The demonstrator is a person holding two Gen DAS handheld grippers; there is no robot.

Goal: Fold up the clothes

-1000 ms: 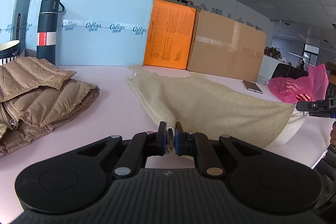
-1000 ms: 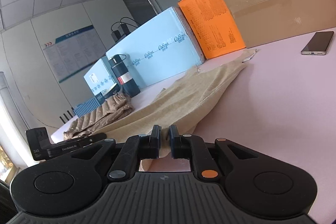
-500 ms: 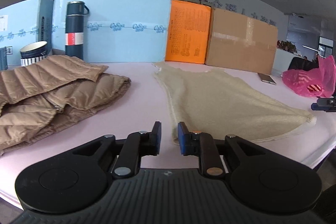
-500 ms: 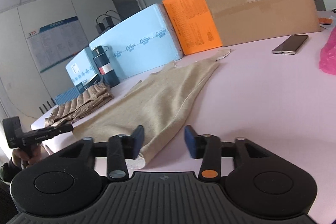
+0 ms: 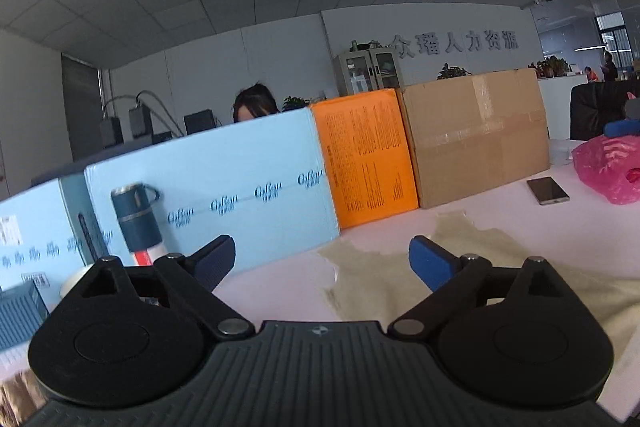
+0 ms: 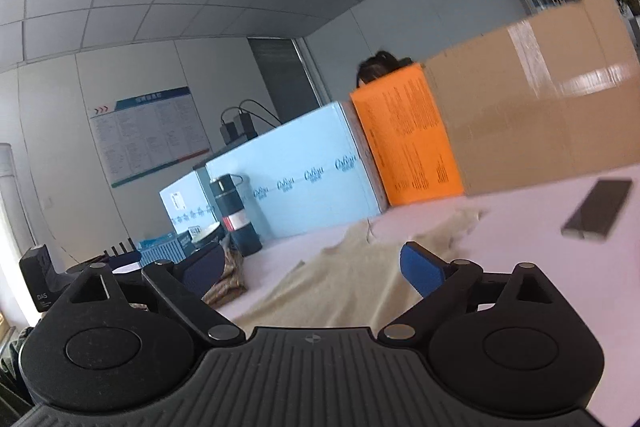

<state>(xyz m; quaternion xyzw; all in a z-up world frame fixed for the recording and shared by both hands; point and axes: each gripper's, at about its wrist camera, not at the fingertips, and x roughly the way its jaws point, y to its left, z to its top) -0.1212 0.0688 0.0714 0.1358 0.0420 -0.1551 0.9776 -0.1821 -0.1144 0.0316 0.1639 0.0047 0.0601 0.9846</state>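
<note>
A cream knit garment (image 5: 380, 287) lies spread flat on the pink table (image 5: 280, 291); the right wrist view shows the cream garment (image 6: 348, 287) too. My left gripper (image 5: 322, 259) hangs above its near part, jaws opening wide, with nothing between them. My right gripper (image 6: 312, 267) is likewise lifted over the cloth, jaws opening, and holds nothing. A brown quilted jacket (image 6: 230, 279) lies folded at the left, partly hidden behind the right gripper's left finger.
Along the table's far side stand light blue boxes (image 5: 224, 187), an orange box (image 5: 368, 155) and a cardboard box (image 5: 476, 135). A dark flask (image 5: 136, 223) is at the left, a phone (image 5: 548, 190) and a pink bag (image 5: 608, 163) at the right. A person's head (image 5: 254, 105) shows behind the boxes.
Both grippers were shut on the cream garment's near edge; both let it go, spread wide and rose. The garment dropped flat onto the table.
</note>
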